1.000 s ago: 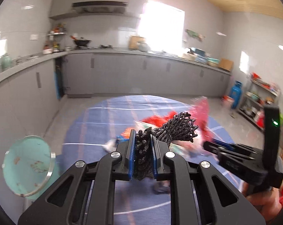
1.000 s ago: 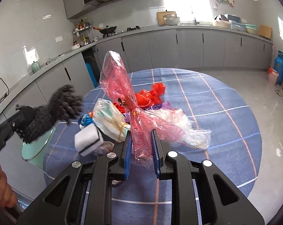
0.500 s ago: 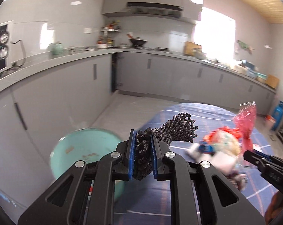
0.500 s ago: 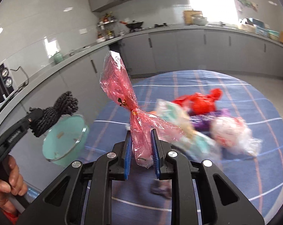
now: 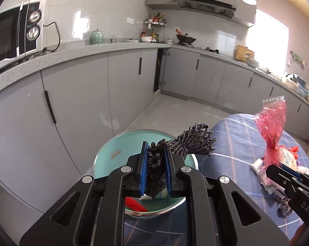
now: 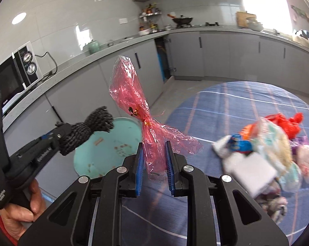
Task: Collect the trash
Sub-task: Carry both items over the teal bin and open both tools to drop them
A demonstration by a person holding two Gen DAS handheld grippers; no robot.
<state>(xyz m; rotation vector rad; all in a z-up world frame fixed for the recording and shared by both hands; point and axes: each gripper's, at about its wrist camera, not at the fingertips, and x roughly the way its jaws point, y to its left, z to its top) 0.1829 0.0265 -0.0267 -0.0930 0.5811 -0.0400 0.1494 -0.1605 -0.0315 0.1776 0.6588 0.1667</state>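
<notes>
The left hand-held gripper (image 5: 155, 172) is closed to a narrow gap on a black crinkled mesh bundle (image 5: 187, 143), which sticks out past the blue pads and hangs right above the round turquoise trash bin (image 5: 105, 153). The bin stands on the floor just beside the edge of the round bench with the blue checked cloth (image 6: 236, 102). Further right, the right hand-held gripper (image 6: 154, 170) pinches a red transparent cellophane wrapper (image 6: 132, 94) tied with a small gold band; it is near the bin, not yet over it.

To do this step well, I think each piece should be centred over the bin opening before the jaws let go — the mesh can catch on the pads, and the light cellophane may drift sideways.

On the right, the pile of remaining trash (image 6: 267, 149) is blurred, so its single items are hard to name. The bin's inside is partly covered by the left gripper; only something red (image 5: 135, 204) shows at the bottom.
</notes>
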